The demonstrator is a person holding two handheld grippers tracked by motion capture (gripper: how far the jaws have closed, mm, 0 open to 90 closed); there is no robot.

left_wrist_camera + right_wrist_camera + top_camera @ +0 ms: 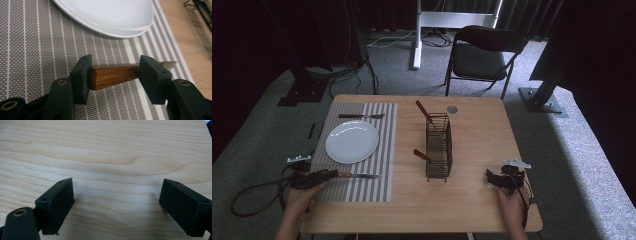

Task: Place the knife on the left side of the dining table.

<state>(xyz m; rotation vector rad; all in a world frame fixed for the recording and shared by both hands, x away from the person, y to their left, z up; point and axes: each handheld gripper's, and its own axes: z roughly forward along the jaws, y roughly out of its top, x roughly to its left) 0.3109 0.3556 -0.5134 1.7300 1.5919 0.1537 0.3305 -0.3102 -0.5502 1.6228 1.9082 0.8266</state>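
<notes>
— Why is the left gripper so low?
— Its fingers clamp the knife handle, laying it on the placemat beside the plate; the right gripper idles over bare bench, fingers apart.

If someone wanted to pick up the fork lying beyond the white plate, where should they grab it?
Probably by its wooden handle, coming straight down from above. The fork lies flat on the striped placemat, handle toward the mat's left edge, tines toward the wire caddy, apart from the plate, so jaws can straddle it crosswise.
</notes>
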